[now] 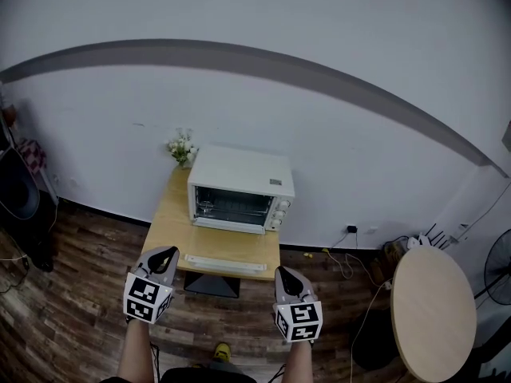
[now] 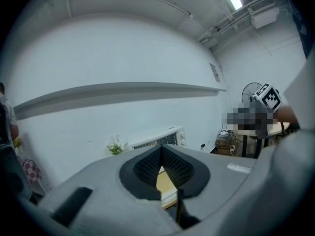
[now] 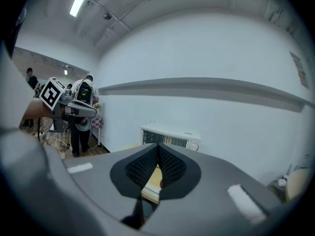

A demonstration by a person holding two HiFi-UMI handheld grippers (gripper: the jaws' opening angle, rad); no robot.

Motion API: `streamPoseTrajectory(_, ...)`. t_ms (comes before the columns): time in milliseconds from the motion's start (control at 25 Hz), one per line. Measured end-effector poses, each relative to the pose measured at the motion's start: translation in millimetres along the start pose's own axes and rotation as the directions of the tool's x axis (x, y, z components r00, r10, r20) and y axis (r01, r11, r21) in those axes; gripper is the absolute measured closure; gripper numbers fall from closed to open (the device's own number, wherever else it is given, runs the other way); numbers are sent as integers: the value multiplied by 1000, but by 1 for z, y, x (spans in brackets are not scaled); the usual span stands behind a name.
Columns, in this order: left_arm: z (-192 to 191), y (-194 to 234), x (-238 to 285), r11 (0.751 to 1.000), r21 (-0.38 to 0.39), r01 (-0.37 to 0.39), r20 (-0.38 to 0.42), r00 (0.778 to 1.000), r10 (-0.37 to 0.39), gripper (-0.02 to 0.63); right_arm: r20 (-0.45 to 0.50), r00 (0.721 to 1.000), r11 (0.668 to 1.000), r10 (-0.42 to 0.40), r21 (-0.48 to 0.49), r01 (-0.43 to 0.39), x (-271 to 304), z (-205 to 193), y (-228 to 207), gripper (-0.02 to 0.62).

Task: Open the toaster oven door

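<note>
White bar (image 1: 224, 263) by the desk's (image 1: 169, 218) front edge: likely the toaster oven's (image 1: 239, 174) stiff door handle, we'd grip there; left gripper (image 1: 163, 252), right gripper (image 1: 285, 272) pressed together, empty.

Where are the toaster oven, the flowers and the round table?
toaster oven (image 1: 239, 174), head view, its white top.
flowers (image 1: 182, 146), head view, the blossoms.
round table (image 1: 433, 313), head view, bare tabletop.

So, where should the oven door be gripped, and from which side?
From the front: the door faces out over the table. Pinch its handle from above and below. The pale bar along its lower edge may be it; too small to tell.
</note>
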State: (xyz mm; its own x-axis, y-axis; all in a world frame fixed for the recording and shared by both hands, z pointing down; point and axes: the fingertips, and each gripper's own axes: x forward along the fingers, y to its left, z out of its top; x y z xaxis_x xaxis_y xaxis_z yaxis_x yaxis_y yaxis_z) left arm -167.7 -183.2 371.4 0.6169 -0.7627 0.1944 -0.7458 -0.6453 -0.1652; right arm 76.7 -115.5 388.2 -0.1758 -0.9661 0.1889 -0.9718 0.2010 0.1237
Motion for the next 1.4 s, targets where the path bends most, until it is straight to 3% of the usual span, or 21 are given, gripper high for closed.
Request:
streamPoseTrajectory(360,19,9,-15,998,-25,-52,41,998,53,607,30,999,1000,-14,1,14,-8,14,4,601)
streamPoseTrajectory(560,22,12,-19,995,-81,-52,62,996,57,607,38,998,999,-46,16,45,-14,19,-6,600)
streamPoseTrajectory(1400,31,21,-40,996,-46,-70,92,993,74,607,91,994,998,-63,26,61,-22,35,-3,600)
